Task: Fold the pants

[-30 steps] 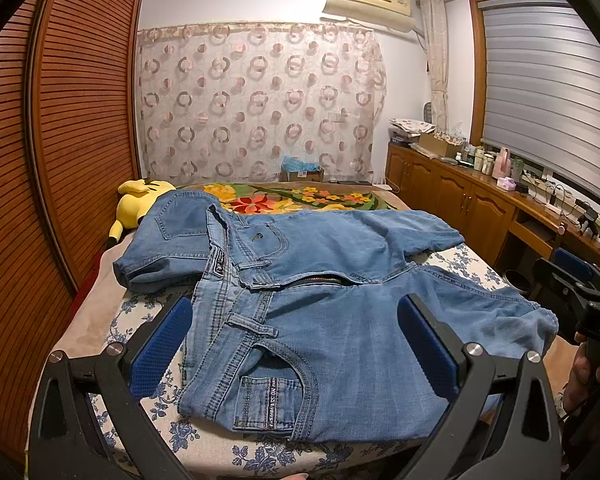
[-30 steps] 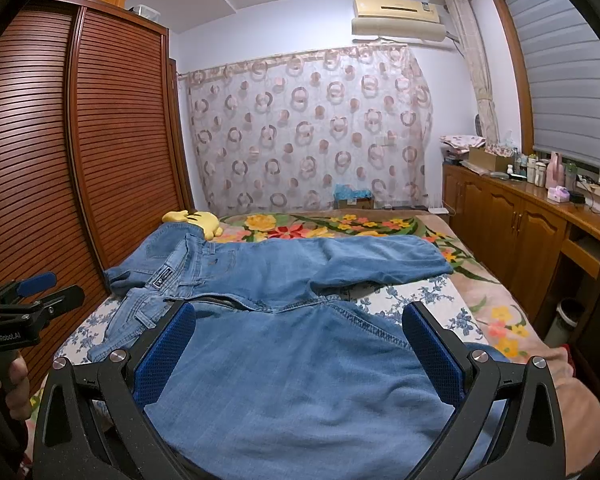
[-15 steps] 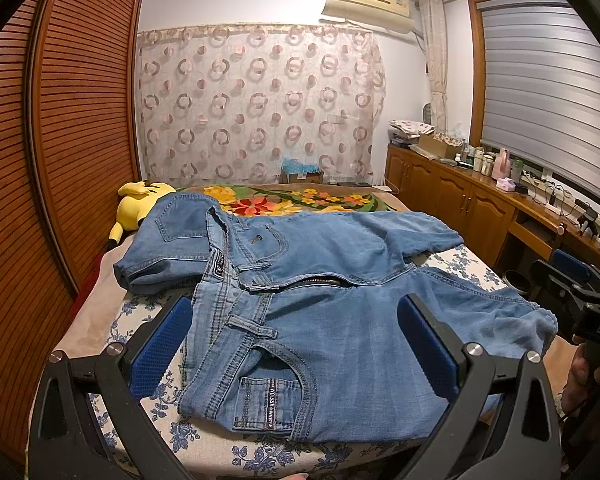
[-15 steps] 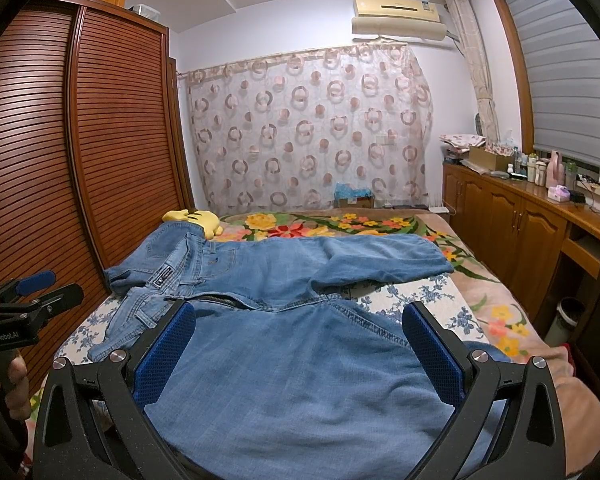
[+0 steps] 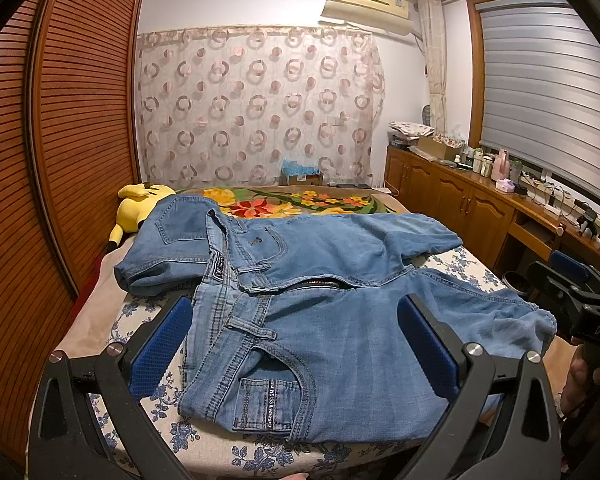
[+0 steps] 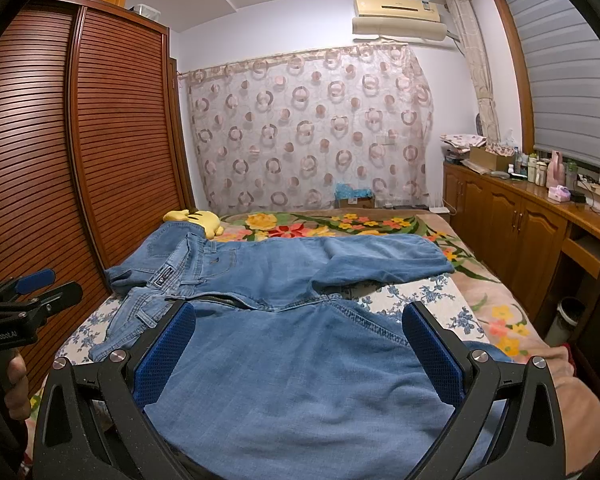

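unfolded jeans (image 5: pixel 340 312) flat on bed (image 5: pixel 260 452)

Light-blue denim pants (image 5: pixel 320 320) spread flat on bed, fly unzipped, legs splayed apart.

A bedroom at home.
I face a bed (image 5: pixel 260 454) with a floral sheet, a louvred wooden wardrobe (image 5: pixel 60 140) on the left, a ring-patterned curtain (image 5: pixel 256 108) far off, an air conditioner (image 5: pixel 366 2) above it, and wooden cabinets (image 5: pixel 452 204) under a blind on the right.
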Tool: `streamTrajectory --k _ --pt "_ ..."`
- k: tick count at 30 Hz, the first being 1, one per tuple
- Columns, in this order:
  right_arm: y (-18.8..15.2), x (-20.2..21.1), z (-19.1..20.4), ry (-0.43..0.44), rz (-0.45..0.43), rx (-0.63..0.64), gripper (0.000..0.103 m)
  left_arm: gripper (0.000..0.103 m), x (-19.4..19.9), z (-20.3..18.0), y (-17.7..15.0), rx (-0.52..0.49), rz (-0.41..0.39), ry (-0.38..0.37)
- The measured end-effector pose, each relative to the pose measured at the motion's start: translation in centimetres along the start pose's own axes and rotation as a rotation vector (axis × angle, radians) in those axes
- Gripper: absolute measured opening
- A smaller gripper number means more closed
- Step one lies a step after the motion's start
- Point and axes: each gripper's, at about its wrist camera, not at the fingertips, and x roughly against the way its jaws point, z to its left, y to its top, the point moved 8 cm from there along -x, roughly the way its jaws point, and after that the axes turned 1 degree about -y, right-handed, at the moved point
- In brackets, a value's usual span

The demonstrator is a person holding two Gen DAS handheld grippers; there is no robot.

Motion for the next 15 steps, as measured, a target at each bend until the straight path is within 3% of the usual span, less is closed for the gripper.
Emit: streamTrajectory --k 15 --pt "-0.01 0.03 0.01 0.0 0.0 0.001 0.103 0.103 0.04 -0.03 -0.01 -0.002 -0.002 0.001"
